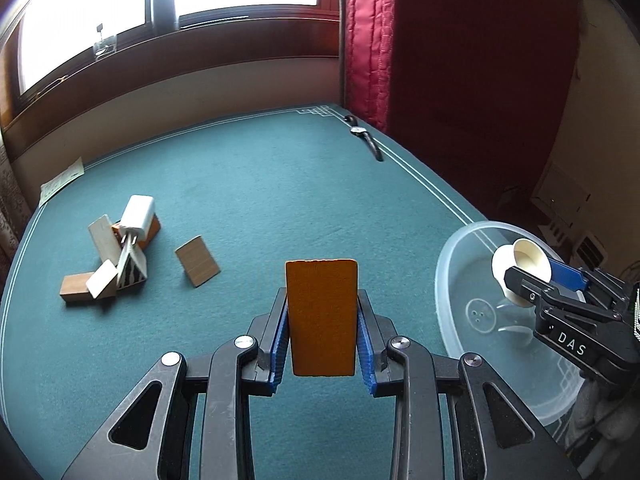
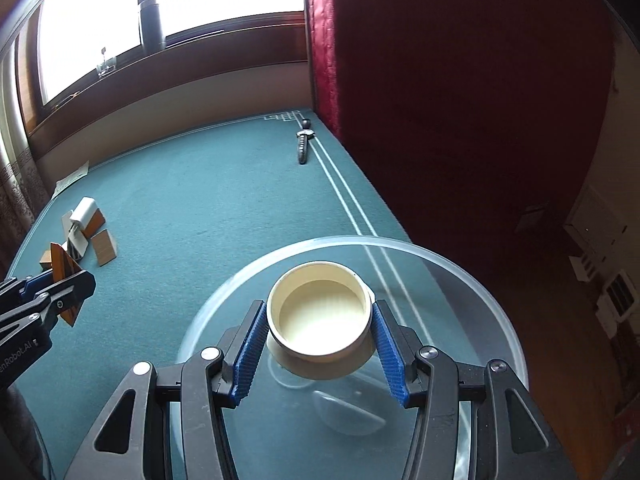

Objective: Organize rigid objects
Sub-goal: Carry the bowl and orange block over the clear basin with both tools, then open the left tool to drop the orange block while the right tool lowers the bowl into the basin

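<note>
**Green felt table, both grippers loaded**

Green felt covers a table (image 1: 248, 200) beneath a bright window, red curtain (image 1: 460, 60) at 1 o'clock. An orange wooden block (image 1: 321, 316) stands upright, clamped between the blue pads of the left gripper (image 1: 322, 334), held above the felt. A cream round cup (image 2: 320, 316) sits pinched in the right gripper (image 2: 320, 334), directly over a clear plastic bowl (image 2: 472, 276) at the table's near right edge. At 10 o'clock from the left gripper lies a pile of wooden blocks (image 1: 104, 268) with a white charger (image 1: 137, 213) on top; a flat brown block (image 1: 197, 261) rests just beside it. A wristwatch (image 1: 365, 138) lies near the far corner at 1 o'clock.
</note>
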